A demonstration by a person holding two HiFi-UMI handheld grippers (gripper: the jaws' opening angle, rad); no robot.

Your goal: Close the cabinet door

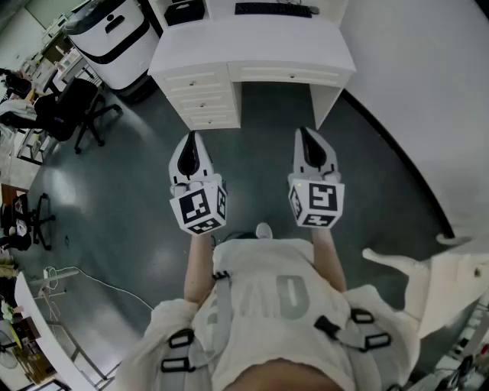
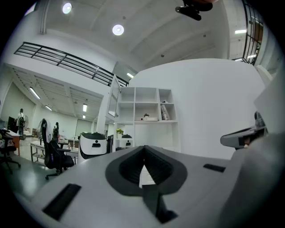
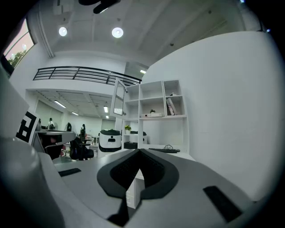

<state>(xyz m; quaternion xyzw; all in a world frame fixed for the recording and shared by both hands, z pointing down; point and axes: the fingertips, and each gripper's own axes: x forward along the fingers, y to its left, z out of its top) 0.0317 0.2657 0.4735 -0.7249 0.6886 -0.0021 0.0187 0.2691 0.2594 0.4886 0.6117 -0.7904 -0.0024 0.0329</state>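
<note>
The white shelf cabinet stands over a white desk against the wall ahead. Its glass door hangs swung out to the left, open. Both grippers are held level in front of the person, well short of the desk, with nothing in them. My left gripper has its jaws together at the tip. My right gripper is shut too. Neither touches the cabinet or the door.
The desk has a stack of drawers on its left and a keyboard on top. A white machine and a black office chair stand to the left. A white wall runs along the right, with a white chair near the person.
</note>
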